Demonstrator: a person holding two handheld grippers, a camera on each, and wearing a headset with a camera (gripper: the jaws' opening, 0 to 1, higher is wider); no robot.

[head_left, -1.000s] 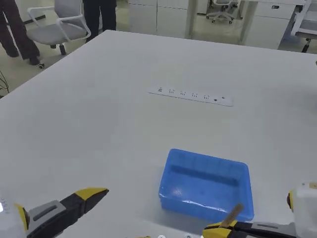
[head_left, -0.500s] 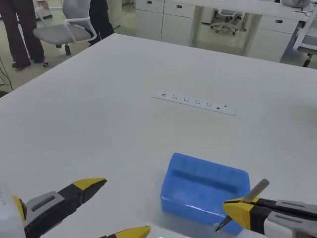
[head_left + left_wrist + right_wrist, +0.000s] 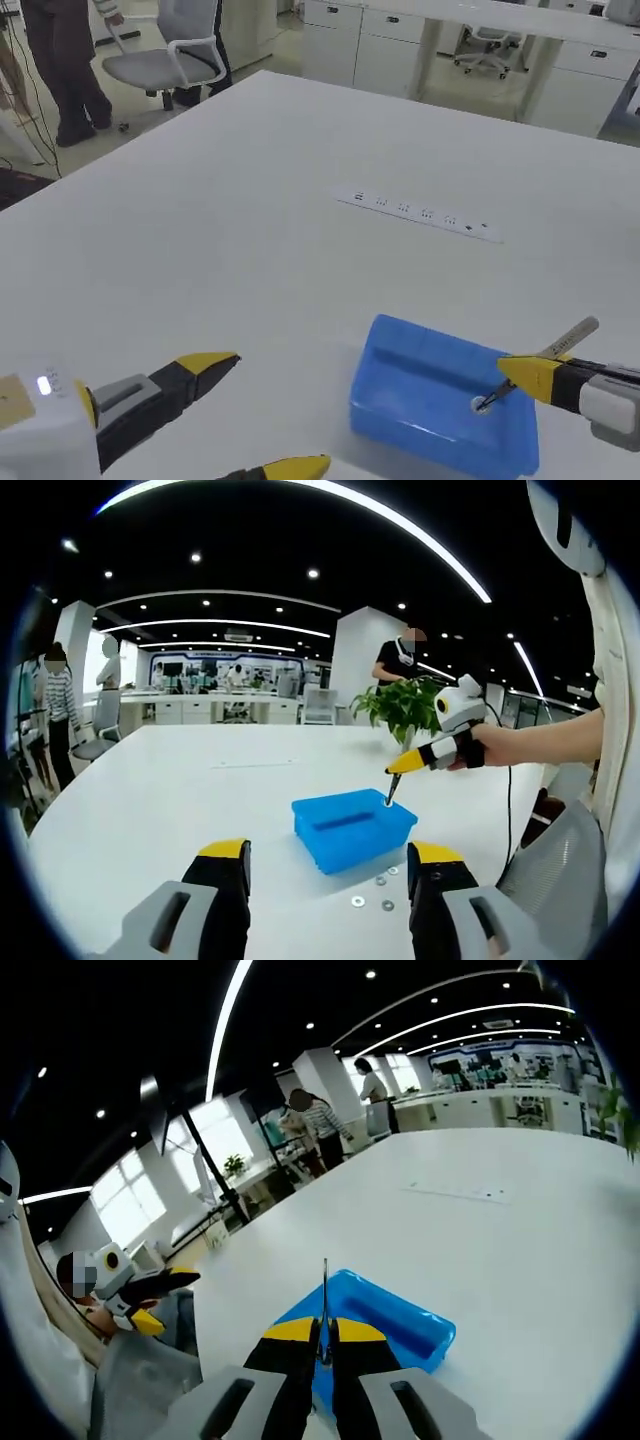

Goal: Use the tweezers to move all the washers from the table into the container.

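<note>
Tweezers (image 3: pixel 324 1298) clamped between the closed jaws of the right gripper (image 3: pixel 527 376). Their tips hang inside the blue container (image 3: pixel 410 395), low over its floor toward the right-hand wall in the head view. At the tips we make out a small ring (image 3: pixel 483 404), likely a washer, though too small to be sure. Left gripper (image 3: pixel 255 415) sits low over the table (image 3: pixel 250 230), near the container, jaws wide apart with nothing between them.

Washers (image 3: pixel 357 901) left to move: a few lie loose on the table just beside the container, on the side toward the left gripper.

Step in hand, as we judge it: the drop. We would keep the tips within the rim and close to the floor before easing the squeeze, so the ring lands flat and does not hop the wall. We would ease only slightly, since the tool itself must not slip out of the jaws.

Orientation: the tweezers' long axis is slanted. In the head view the back end is up and to the right, and the tips point down and left into the container. In the right gripper view the tool runs straight ahead along the jaws.
</note>
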